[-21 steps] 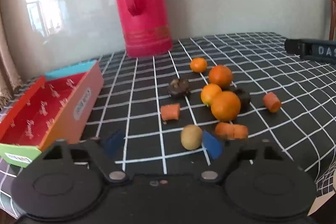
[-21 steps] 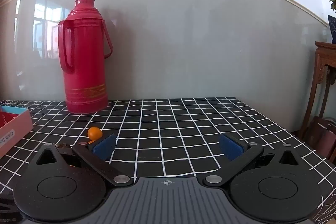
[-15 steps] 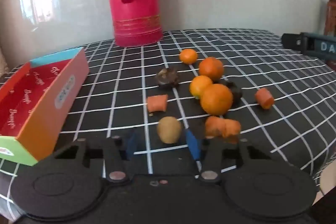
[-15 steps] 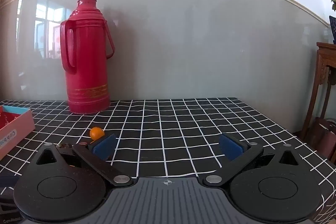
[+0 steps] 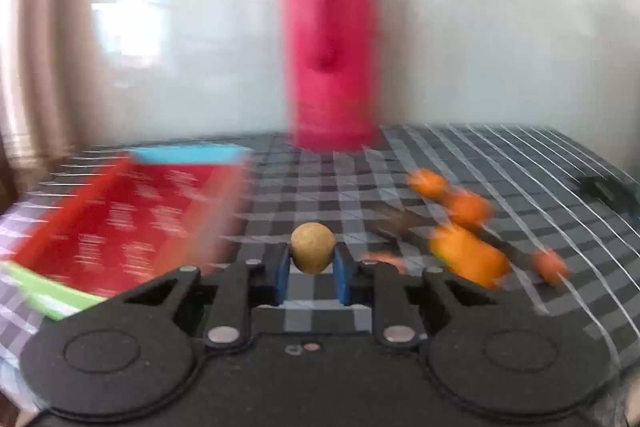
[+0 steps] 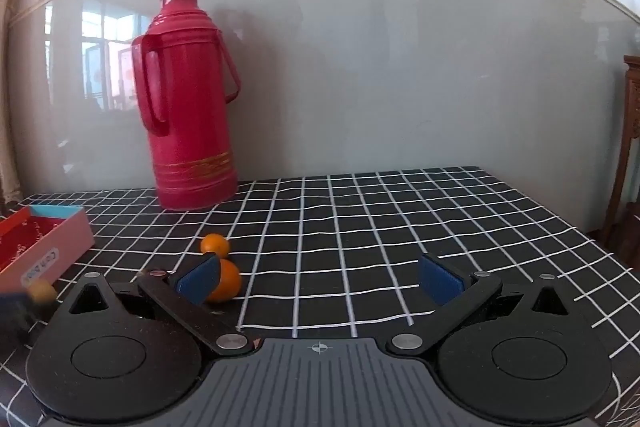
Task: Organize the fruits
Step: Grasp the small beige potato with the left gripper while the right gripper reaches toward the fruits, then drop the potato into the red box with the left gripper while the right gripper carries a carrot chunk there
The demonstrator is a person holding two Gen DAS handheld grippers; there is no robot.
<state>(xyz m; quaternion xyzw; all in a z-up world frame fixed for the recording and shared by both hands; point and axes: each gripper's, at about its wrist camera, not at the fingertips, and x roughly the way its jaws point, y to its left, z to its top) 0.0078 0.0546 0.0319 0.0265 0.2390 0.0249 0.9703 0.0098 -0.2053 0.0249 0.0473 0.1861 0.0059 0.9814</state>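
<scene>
My left gripper (image 5: 312, 269) is shut on a small tan round fruit (image 5: 312, 252), held between its blue pads above the checked cloth. The left wrist view is blurred by motion. A red open box (image 5: 132, 215) lies to the left of the held fruit. Blurred oranges (image 5: 466, 251) and other pieces lie to its right. In the right wrist view my right gripper (image 6: 318, 277) stands open over the cloth with nothing between its pads. An orange (image 6: 226, 281) sits just behind its left pad, and a smaller one (image 6: 215, 243) lies farther back.
A tall red thermos (image 6: 188, 107) stands at the back by the grey wall. The box (image 6: 40, 247) shows at the left edge of the right wrist view. The black checked tablecloth (image 6: 400, 227) ends at the right, where dark wooden furniture (image 6: 630, 147) stands.
My left gripper closed on the tan fruit, lifted it and swung left toward the red box. The right gripper's view shifted, so the thermos and oranges now sit nearer the centre.
</scene>
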